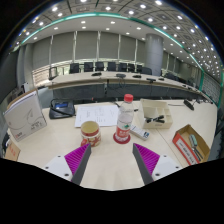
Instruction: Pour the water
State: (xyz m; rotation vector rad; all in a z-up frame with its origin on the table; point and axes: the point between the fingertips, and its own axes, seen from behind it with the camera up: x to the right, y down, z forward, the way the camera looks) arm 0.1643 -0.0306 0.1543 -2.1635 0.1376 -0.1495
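We hold the gripper (113, 160) wide open, empty, lined up on the water bottle (124, 119) just ahead; jar (91, 133) stands beside it.

We find no legible text. The bottle (124, 118) label, the jar (91, 132) label and the box (190, 143) appear printed, but we cannot read any characters.

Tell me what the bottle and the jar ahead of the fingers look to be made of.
Bottle: likely clear plastic, glossy; see-through body, red cap, printed label. Jar: probably plastic or glass; tan contents show through under a red lid, so I can't say which. Both stand on the table beyond the open gripper.
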